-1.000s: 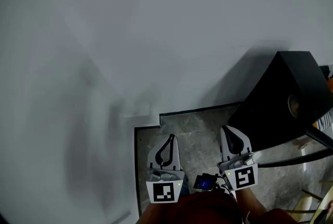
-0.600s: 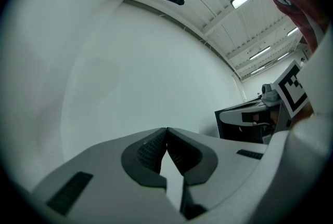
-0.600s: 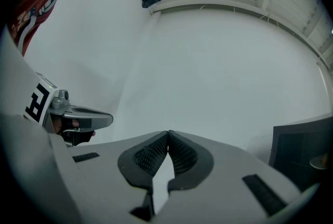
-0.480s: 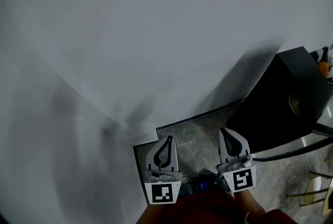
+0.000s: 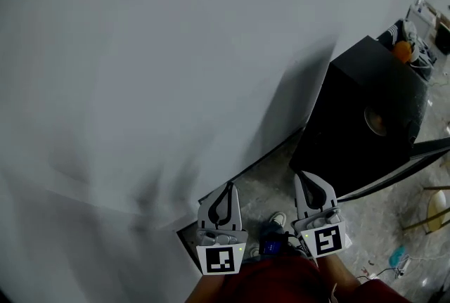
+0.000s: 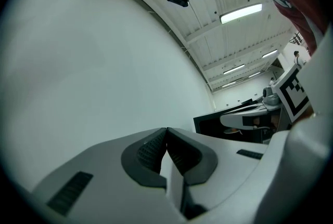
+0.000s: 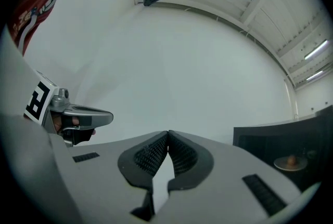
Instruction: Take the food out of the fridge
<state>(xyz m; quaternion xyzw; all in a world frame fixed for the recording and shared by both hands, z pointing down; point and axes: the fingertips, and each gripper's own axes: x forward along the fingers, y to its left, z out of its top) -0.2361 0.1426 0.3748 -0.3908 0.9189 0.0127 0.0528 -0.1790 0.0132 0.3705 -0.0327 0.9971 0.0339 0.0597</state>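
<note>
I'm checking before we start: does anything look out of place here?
Nothing looks spilled or damaged. The left gripper and right gripper are shut, empty, facing a white wall beside a black cabinet.

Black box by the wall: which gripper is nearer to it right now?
Right. The right gripper sits just below the black box's lower corner, over the floor. The left gripper is farther off to the box's left, close to the white wall.
</note>
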